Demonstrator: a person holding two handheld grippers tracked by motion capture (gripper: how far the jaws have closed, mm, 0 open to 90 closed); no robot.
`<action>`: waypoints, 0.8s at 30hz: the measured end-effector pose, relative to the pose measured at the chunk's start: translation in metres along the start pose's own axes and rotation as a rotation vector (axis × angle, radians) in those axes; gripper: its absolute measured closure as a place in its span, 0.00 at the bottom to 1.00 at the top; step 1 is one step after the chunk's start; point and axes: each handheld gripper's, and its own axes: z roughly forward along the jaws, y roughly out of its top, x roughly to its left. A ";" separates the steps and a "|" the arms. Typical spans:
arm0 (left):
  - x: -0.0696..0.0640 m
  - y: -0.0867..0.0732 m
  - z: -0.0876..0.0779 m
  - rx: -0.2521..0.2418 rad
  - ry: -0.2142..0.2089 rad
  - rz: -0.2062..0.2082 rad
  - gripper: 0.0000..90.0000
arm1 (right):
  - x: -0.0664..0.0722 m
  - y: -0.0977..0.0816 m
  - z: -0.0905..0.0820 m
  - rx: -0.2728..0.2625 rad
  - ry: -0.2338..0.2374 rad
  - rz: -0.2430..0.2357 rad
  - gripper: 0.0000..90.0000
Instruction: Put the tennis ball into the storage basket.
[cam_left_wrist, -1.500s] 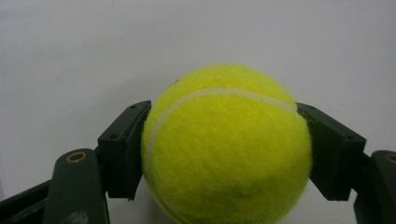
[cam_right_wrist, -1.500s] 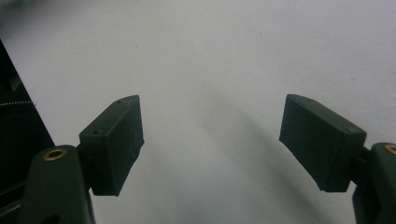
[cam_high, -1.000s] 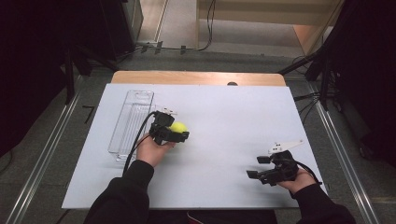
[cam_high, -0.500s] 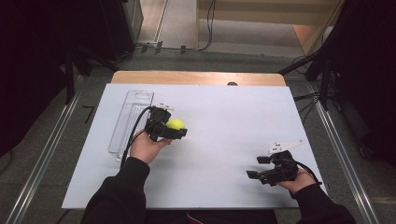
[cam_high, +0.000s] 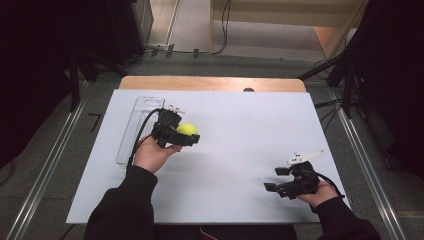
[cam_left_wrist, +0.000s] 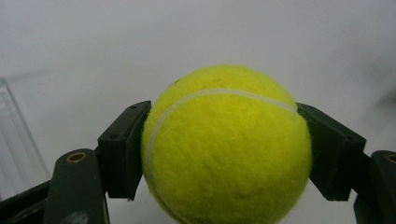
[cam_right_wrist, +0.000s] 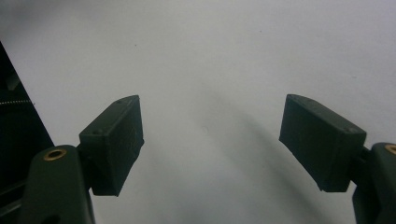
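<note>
At the far left of the white table (cam_high: 240, 115) lies a clear tray (cam_high: 131, 131). Just right of it, the left gripper (cam_high: 192, 138) clenches the ball (cam_high: 186, 129) off the table; keep the squeeze steady and centre it over the tray. Near right, the right gripper (cam_high: 274, 179) rests with jaws apart, empty.

The ball (cam_left_wrist: 226, 147) is bright yellow with a curved white seam. The grippers (cam_high: 187, 139) are black. The bench (cam_high: 240, 125) is white, its far edge tan wood. The tray (cam_high: 131, 131) is clear.
</note>
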 end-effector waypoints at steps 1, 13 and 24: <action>0.000 0.001 -0.002 -0.003 0.000 -0.001 0.29 | 0.000 0.000 0.000 0.000 -0.001 0.001 0.22; -0.002 0.008 -0.021 -0.008 0.003 0.012 0.29 | 0.000 0.000 0.000 -0.001 0.001 0.003 0.22; 0.001 0.008 -0.021 0.000 0.002 0.013 0.29 | 0.000 0.000 0.000 -0.002 0.000 0.003 0.22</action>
